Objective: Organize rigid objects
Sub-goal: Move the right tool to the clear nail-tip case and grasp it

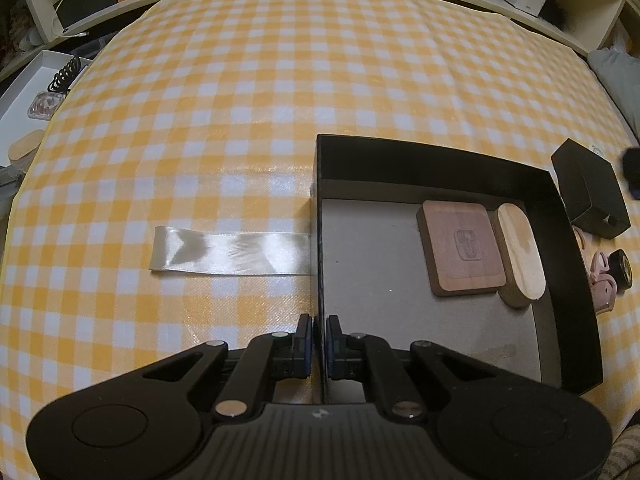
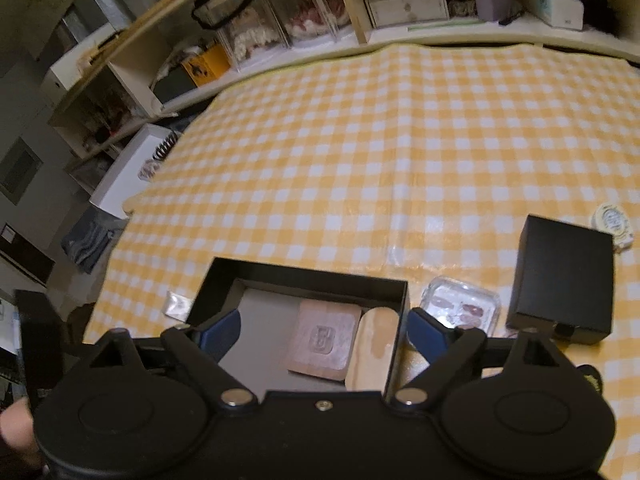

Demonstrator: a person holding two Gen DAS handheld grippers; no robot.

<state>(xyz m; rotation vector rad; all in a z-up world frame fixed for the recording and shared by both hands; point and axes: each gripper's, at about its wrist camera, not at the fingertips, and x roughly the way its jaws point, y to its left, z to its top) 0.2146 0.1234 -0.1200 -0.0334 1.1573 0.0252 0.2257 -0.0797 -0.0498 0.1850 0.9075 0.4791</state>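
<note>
The empty, wide-open right gripper (image 2: pixel 324 330) hung nearest the clear case (image 2: pixel 462 306), just right of the black box (image 1: pixel 576 264), whose wall the left gripper (image 1: pixel 319 334) pinched.

Yellow-white checked tablecloth (image 1: pixel 280 80) on table; cluttered pale shelves (image 2: pixel 360 20) behind — dim light.

Left gripper (image 1: pixel 319 344): matte black body, ribbed top, round side discs, silver pivot screws, blue-padded fingers (image 1: pixel 306 334). Right gripper (image 2: pixel 324 332): same black linkage, silver screws, blue fingers (image 2: pixel 426 334).
</note>
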